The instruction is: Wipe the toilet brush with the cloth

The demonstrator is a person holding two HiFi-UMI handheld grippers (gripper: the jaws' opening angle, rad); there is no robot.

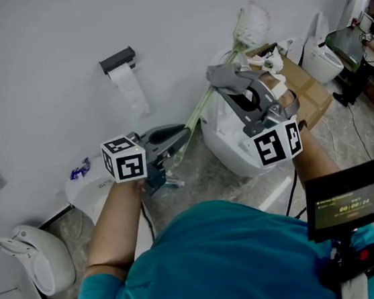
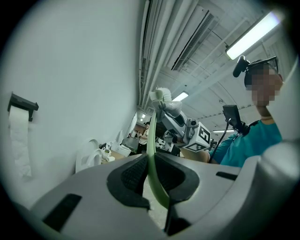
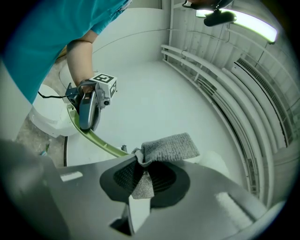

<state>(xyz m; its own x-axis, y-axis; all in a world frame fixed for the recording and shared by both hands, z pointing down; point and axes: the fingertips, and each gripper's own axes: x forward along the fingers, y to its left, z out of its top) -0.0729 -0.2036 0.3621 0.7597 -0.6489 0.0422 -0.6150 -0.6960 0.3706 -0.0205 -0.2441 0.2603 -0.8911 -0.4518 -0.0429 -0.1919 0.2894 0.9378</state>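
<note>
Here, white wall [image 1: 38, 35], mottled grey floor [image 1: 207, 177]; left tool [image 2: 152, 182] pinches brush handle [image 2: 151, 140], right tool [image 3: 140, 177] pinches cloth [image 3: 171, 147].

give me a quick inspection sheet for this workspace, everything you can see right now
surface: speckled stone floor, no spill seen
job's things: toilet brush held off the floor, head raised; grey cloth bunched beside its green handle
clutter: cardboard box by the wall
grippers: left gripper shut on the brush handle; right gripper shut on the cloth
cables: black cable trailing on the floor
surroundings: white wall, toilet paper roll, toilet below the right gripper
</note>
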